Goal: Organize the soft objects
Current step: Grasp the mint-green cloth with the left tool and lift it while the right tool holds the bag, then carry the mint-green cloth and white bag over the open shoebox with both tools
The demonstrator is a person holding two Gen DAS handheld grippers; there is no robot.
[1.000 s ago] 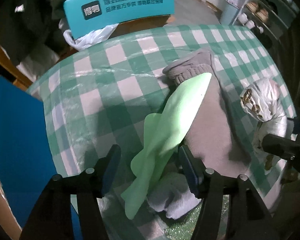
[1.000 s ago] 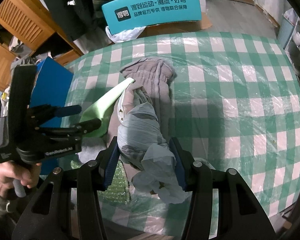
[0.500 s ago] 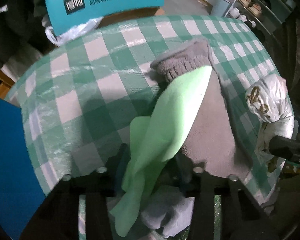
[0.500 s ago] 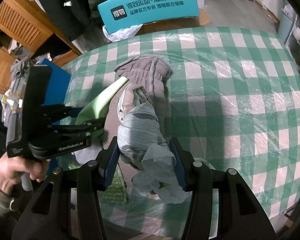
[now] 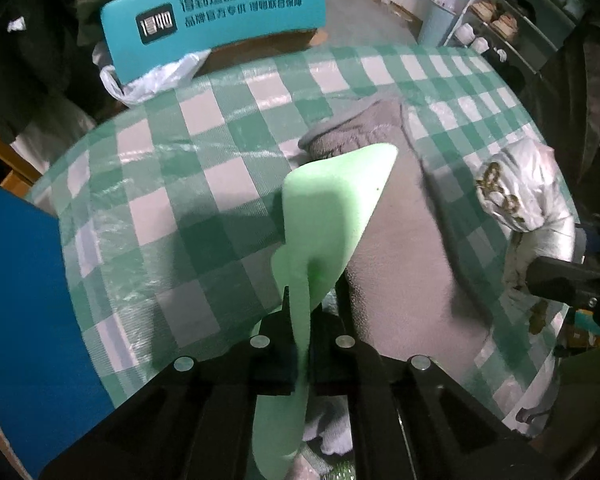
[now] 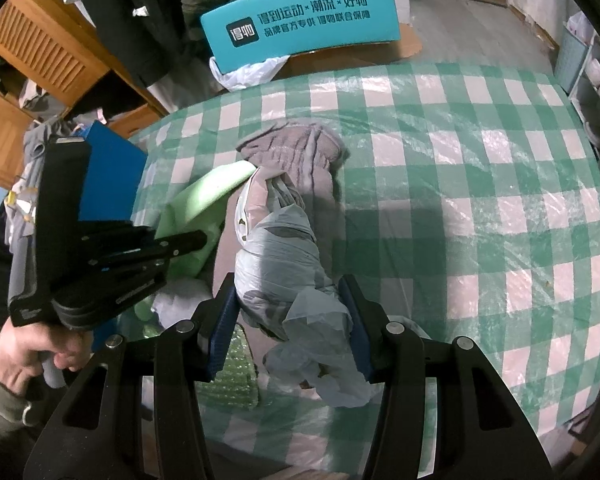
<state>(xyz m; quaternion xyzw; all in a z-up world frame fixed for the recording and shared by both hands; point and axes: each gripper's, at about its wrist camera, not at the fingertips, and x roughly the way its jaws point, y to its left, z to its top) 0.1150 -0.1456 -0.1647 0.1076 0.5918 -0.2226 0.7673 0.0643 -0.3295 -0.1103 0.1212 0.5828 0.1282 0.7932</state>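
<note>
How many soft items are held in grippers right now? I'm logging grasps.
2. The left gripper pinches the green foam sheet; the right gripper clamps the grey plastic bundle. The grey garment lies unheld.

green foam sheet (image 5: 332, 208) lower end cropped, shelf items (image 5: 496, 20) blurred

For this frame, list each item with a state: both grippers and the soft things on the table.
left gripper: shut on green foam sheet
right gripper: shut on white plastic bag
green foam sheet: pinched, bent, far end raised
white plastic bag: crumpled, held between the fingers
grey garment: lying rumpled on the checked tablecloth
</note>
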